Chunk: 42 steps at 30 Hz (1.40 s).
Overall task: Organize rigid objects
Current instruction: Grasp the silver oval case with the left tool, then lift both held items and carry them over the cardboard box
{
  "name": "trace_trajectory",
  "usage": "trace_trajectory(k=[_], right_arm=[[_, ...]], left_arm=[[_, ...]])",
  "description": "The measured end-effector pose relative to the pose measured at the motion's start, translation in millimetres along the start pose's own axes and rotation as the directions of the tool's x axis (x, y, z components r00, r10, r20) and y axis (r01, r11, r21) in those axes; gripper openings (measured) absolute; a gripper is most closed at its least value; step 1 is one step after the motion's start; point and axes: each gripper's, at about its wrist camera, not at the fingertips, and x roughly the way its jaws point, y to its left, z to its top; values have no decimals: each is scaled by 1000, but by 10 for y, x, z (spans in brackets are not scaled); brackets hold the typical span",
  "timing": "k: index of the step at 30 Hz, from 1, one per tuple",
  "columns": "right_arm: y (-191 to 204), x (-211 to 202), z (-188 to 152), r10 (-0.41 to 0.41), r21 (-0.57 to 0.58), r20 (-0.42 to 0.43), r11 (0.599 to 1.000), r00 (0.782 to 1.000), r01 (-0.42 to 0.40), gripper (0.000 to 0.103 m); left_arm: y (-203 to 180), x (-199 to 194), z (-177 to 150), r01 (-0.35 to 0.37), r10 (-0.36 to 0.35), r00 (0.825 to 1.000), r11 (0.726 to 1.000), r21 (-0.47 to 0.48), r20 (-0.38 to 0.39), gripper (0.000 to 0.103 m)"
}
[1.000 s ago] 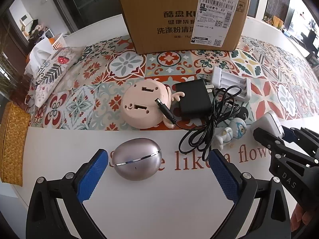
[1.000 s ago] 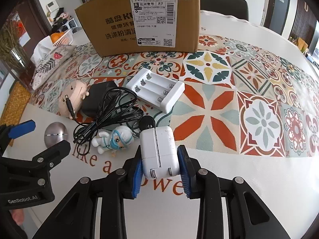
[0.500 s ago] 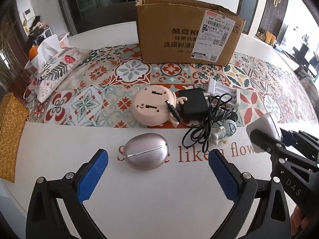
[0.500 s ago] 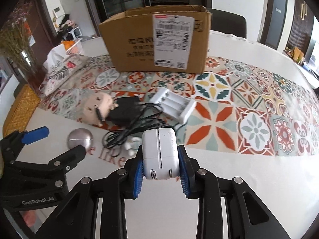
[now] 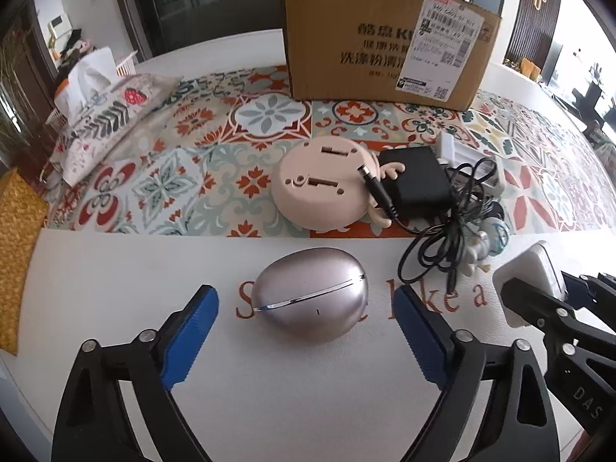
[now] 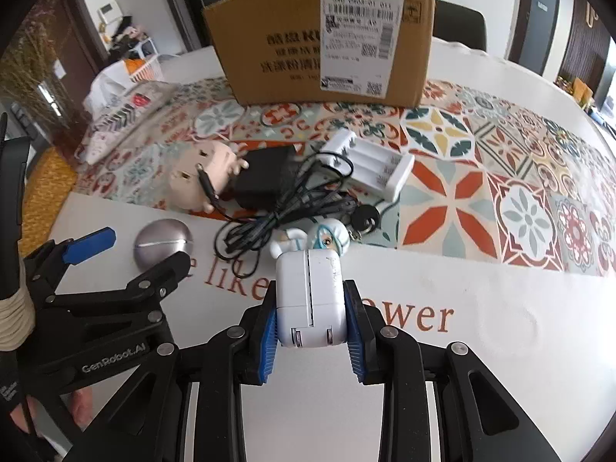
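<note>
Two tongs over white table (image 5: 115,269) w/ tiled runner (image 6: 462,200), left tongs (image 5: 306,323) spread, closing, right tongs (image 6: 311,323) pinching charger (image 6: 308,292).

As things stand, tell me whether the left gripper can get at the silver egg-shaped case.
Probably yes. The left gripper has been closing, but its fingers do not yet touch the silver egg-shaped case between them. Nothing blocks it; the black cable lies clear.

A white plug adapter (image 6: 310,300) sits clamped upright, prongs toward the camera. A silver egg-shaped case (image 5: 313,302) lies on the white table (image 5: 115,269). On the patterned mat beyond lie a pink base (image 5: 321,188), black charger (image 5: 417,183), tangled cord (image 5: 442,246), white battery holder (image 6: 371,163) and small figurine (image 6: 327,236).
</note>
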Motion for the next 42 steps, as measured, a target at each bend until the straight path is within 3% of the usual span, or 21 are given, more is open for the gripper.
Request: trace_trajectory(k=[7, 14, 28, 42], right_arm=[[22, 56, 10, -33, -8, -3, 999, 999, 33, 31], [41, 94, 18, -37, -13, -15, 999, 999, 37, 31], [54, 3, -31, -19, -17, -5, 1000, 1000, 18, 31], [61, -338, 134, -14, -15, 75, 1000, 997, 15, 31]], left_arm=[[10, 158, -31, 18, -18, 1000, 999, -44, -8, 80], [14, 168, -27, 29, -29, 1000, 999, -42, 6, 65], [47, -39, -63, 39, -38, 998, 999, -15, 54, 64], [47, -545, 201, 52, -53, 988, 999, 4, 145, 64]])
